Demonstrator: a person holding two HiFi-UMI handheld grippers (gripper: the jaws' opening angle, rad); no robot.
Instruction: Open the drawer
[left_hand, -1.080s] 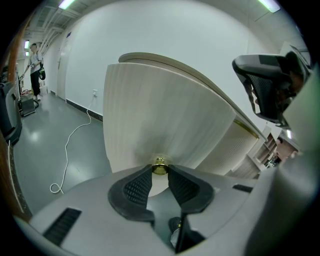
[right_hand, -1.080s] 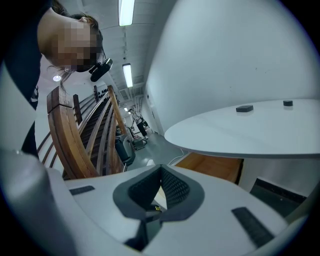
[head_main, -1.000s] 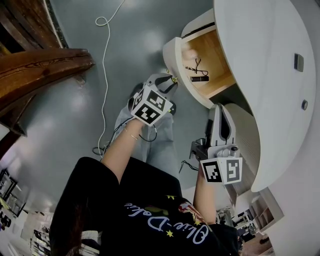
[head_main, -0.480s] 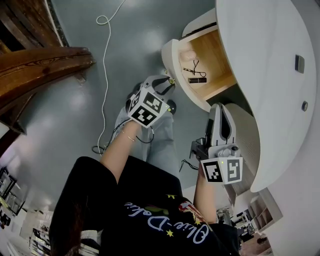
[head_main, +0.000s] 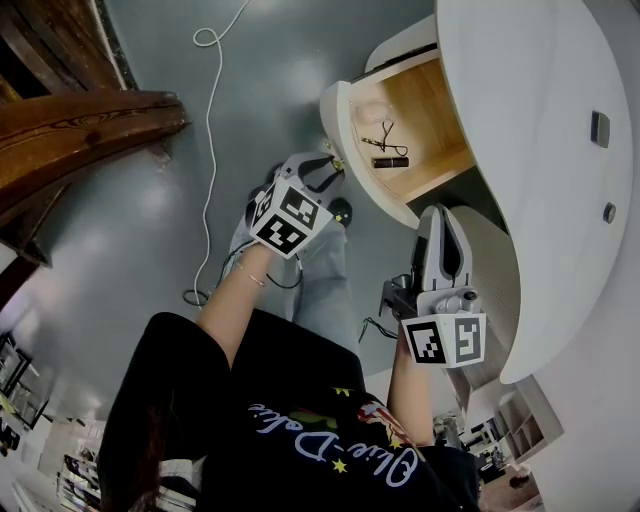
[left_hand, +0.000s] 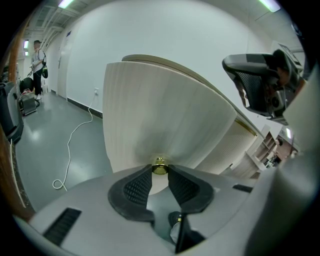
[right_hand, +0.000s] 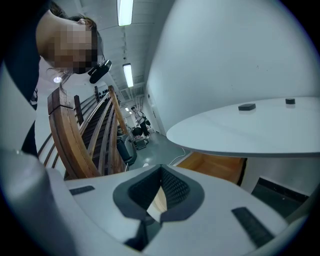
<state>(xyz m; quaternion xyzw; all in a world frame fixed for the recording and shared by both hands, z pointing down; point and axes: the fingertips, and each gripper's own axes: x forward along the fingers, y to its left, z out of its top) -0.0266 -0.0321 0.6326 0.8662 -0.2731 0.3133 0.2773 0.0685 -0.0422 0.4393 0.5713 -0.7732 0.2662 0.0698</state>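
The drawer (head_main: 418, 112) stands pulled out from under the white desk, its wooden inside showing a small black object (head_main: 393, 160) and a thin wire piece. Its curved pale front (left_hand: 150, 115) carries a brass knob (left_hand: 160, 165). My left gripper (left_hand: 160, 171) is shut on that knob, one pad on each side; in the head view the left gripper (head_main: 330, 168) sits at the drawer front's (head_main: 343, 125) lower end. My right gripper (head_main: 441, 214) hangs below the desk edge, apart from the drawer. In its own view the right gripper (right_hand: 161, 169) is shut with nothing held.
The white desktop (head_main: 540, 150) overhangs a ribbed cabinet front (head_main: 497, 275). A white cable (head_main: 212, 120) trails over the grey floor. A wooden stair rail (head_main: 80, 130) fills the left. A black office chair (left_hand: 260, 90) stands by the desk; a person (left_hand: 37, 55) is far off.
The drawer front has slid a little further out, leftward in the head view, and my left gripper has moved with it on the knob. The right gripper has stayed in place.
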